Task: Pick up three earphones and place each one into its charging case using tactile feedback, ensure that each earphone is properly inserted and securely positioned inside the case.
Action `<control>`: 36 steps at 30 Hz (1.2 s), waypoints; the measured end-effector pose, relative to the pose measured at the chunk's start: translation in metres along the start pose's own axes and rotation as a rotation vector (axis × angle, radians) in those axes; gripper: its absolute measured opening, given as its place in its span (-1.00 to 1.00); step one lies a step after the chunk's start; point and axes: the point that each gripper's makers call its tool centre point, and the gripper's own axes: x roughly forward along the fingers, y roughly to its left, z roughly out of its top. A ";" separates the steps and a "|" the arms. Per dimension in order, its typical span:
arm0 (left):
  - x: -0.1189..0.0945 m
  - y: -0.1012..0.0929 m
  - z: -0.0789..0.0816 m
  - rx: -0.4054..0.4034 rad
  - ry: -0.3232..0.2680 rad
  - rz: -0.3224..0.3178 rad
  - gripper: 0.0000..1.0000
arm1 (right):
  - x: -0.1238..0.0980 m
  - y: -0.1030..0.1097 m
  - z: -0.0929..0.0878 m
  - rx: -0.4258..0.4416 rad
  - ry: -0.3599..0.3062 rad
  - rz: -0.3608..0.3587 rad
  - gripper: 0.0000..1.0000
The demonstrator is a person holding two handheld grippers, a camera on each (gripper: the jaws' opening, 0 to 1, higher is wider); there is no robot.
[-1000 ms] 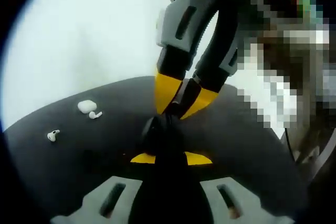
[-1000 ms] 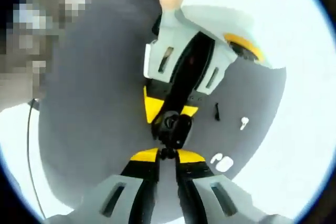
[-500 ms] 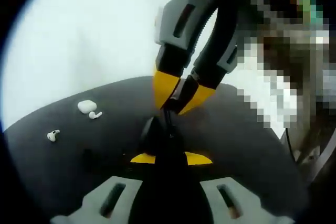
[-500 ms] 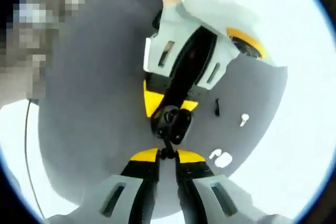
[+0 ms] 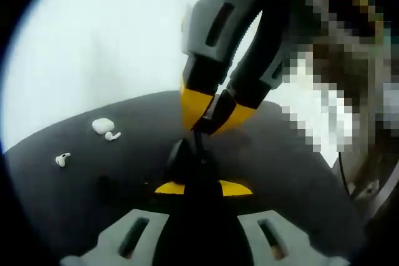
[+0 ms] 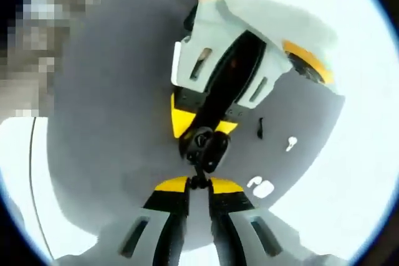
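Right tool (image 6: 198,184) clamped on small black earphone (image 6: 199,182), drawn slightly clear of open black charging case (image 6: 204,147) gripped by left tool (image 5: 201,186); insertion judged unfinished. White case (image 5: 103,126) and white earbuds (image 5: 62,161) near far-left edge of dark worktop (image 5: 280,172).

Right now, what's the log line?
left gripper: shut on black case | right gripper: shut on black earphone at case | white case: on mat
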 end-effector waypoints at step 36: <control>-0.001 -0.012 -0.003 0.012 -0.001 0.006 -0.71 | 0.006 -0.002 -0.003 -0.059 0.079 0.010 -0.72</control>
